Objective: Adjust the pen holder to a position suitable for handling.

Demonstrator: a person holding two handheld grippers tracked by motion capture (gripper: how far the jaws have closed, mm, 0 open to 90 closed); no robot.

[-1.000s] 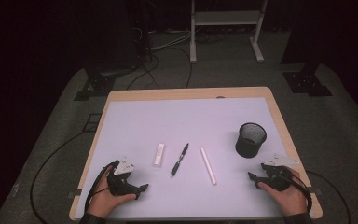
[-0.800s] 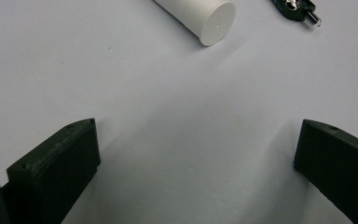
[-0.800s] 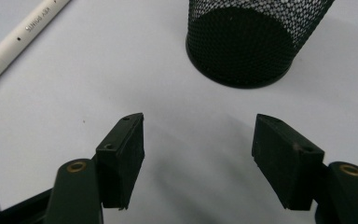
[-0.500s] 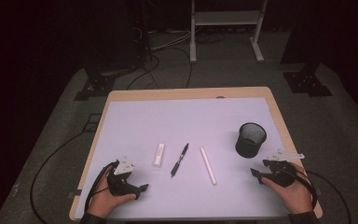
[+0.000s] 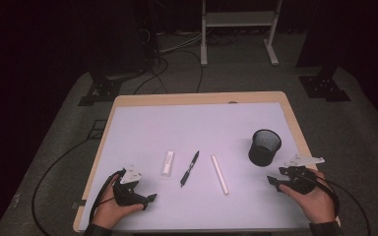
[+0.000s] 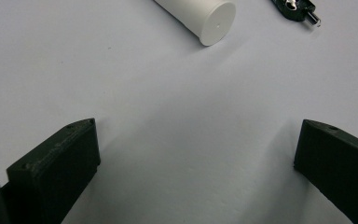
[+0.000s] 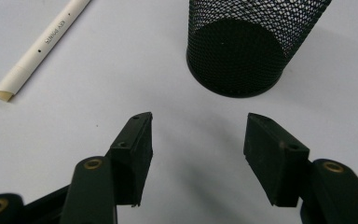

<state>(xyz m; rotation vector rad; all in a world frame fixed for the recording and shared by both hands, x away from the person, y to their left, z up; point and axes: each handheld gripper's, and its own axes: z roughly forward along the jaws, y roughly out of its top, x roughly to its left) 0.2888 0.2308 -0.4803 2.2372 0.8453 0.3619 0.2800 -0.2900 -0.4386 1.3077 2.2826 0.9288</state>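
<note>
Right tool [image 5: 274,180]: jaws apart, just been closing, nothing between them. It faces the upright mesh cup [image 5: 264,147] near the tabletop's [image 5: 202,120] right edge. Left tool [image 5: 147,199]: jaws wide, empty.

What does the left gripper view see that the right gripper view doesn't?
Left gripper view: the round end of a short white tube and the tip of a black pen. Right gripper view: a black mesh cup and a long white stick. Both: the white table and black jaws standing apart with nothing between them, on the left hand-held gripper and on the right hand-held gripper, whose jaws have just been closing.
</note>
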